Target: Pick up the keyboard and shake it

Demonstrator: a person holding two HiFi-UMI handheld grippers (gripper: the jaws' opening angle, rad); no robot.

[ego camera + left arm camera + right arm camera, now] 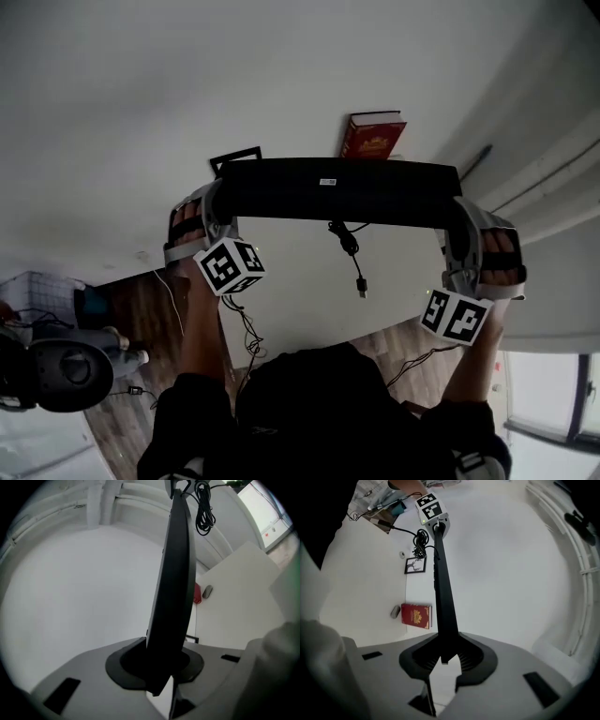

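The black keyboard (337, 192) is lifted off the white table (141, 112) and held edge-on between both grippers, its underside turned toward the head camera. My left gripper (217, 202) is shut on its left end, and my right gripper (459, 230) is shut on its right end. In the left gripper view the keyboard (176, 573) stands upright out of the left gripper (157, 667), clamped between the pads. The right gripper view shows the keyboard (443, 588) pinched the same way in the right gripper (443, 660). Its coiled cable (352, 248) dangles loose below.
A red book (373, 134) lies on the table beyond the keyboard, with a small black picture frame (236, 157) to its left and a little grey object (395, 611) beside the book. Pipes (581, 564) run along the far wall. Wooden floor (141, 319) shows below the table edge.
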